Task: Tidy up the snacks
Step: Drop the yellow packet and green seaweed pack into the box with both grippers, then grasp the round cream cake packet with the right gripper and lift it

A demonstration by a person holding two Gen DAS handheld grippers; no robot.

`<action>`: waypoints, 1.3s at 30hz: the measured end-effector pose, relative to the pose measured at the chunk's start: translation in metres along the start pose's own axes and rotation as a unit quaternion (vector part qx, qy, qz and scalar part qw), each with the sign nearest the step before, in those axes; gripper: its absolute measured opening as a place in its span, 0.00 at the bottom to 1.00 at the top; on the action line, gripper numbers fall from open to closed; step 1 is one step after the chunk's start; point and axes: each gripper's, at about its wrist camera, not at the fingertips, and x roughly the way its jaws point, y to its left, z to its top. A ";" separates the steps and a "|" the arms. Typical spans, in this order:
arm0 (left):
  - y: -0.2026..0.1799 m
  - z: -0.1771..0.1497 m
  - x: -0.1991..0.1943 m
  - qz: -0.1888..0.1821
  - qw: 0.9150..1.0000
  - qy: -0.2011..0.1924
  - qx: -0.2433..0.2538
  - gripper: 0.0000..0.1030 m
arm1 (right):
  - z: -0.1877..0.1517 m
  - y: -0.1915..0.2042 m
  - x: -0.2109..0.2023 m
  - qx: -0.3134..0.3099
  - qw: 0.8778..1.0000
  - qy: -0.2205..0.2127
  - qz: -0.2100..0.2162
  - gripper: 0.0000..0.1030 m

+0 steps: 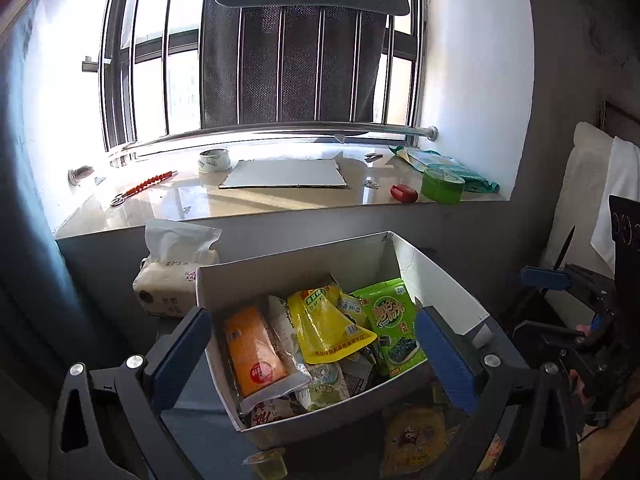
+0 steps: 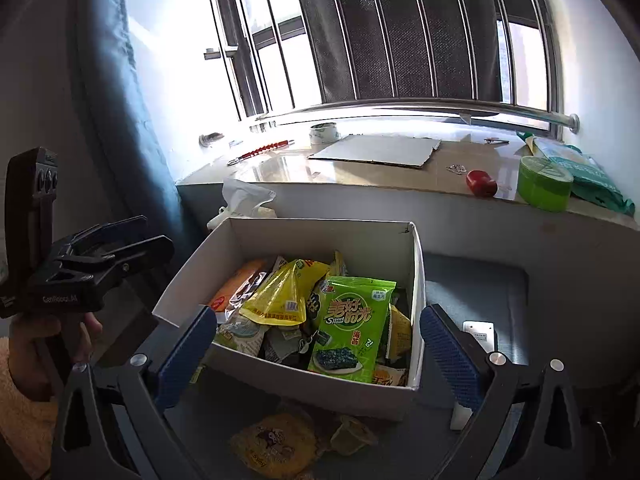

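A white cardboard box [image 1: 304, 264] [image 2: 320, 236] holds several snack packs: an orange pack [image 1: 254, 348] [image 2: 234, 286], a yellow pouch [image 1: 326, 324] [image 2: 280, 296] and a green seaweed pack [image 1: 390, 320] [image 2: 350, 334]. In front of the box on the grey surface lie a yellow round snack pack [image 1: 416, 440] [image 2: 274, 442] and a small jelly cup [image 1: 266, 462] [image 2: 352, 434]. My left gripper [image 1: 316, 356] is open and empty, hovering over the box's near side. My right gripper [image 2: 320, 354] is open and empty, just before the box's front wall.
A tissue pack [image 1: 176, 276] [image 2: 244, 200] stands behind the box. The window ledge [image 1: 256, 200] carries a tape roll [image 1: 215, 160], cardboard sheet [image 2: 376, 150], red object [image 2: 482, 182] and green tape roll [image 2: 544, 182]. A white remote [image 2: 478, 334] lies right of the box.
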 end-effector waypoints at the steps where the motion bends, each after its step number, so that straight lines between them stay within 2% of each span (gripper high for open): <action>1: -0.004 -0.005 -0.007 -0.002 1.000 0.001 0.006 1.00 | -0.006 0.004 -0.009 -0.007 1.000 -0.002 0.003 1.00; 7: -0.024 -0.040 -0.038 -0.012 1.000 0.010 0.022 1.00 | -0.048 0.022 -0.053 -0.022 1.000 -0.012 0.006 1.00; 13: -0.042 -0.081 -0.058 -0.021 0.999 0.022 0.036 1.00 | -0.092 0.030 -0.082 -0.018 0.999 -0.023 -0.016 1.00; 15: -0.044 -0.099 -0.065 -0.035 0.999 0.024 0.025 1.00 | -0.109 0.033 -0.090 -0.010 0.999 -0.032 -0.035 1.00; 20: -0.038 -0.140 -0.081 -0.057 0.998 0.014 -0.022 1.00 | -0.158 0.032 -0.102 0.052 0.996 -0.064 -0.041 1.00; 23: -0.028 -0.160 -0.084 -0.080 0.995 0.013 -0.063 1.00 | -0.181 0.030 -0.092 0.062 0.996 -0.024 -0.056 1.00; 27: -0.019 -0.171 -0.085 -0.066 0.994 0.011 -0.086 1.00 | -0.197 0.027 -0.076 0.063 0.995 0.018 -0.069 1.00; 34: -0.015 -0.174 -0.080 -0.068 0.993 0.019 -0.090 1.00 | -0.195 0.035 -0.027 0.042 0.992 0.078 -0.087 1.00; 39: -0.010 -0.176 -0.077 -0.063 0.993 0.024 -0.097 1.00 | -0.186 0.037 0.010 0.022 0.989 0.101 -0.105 1.00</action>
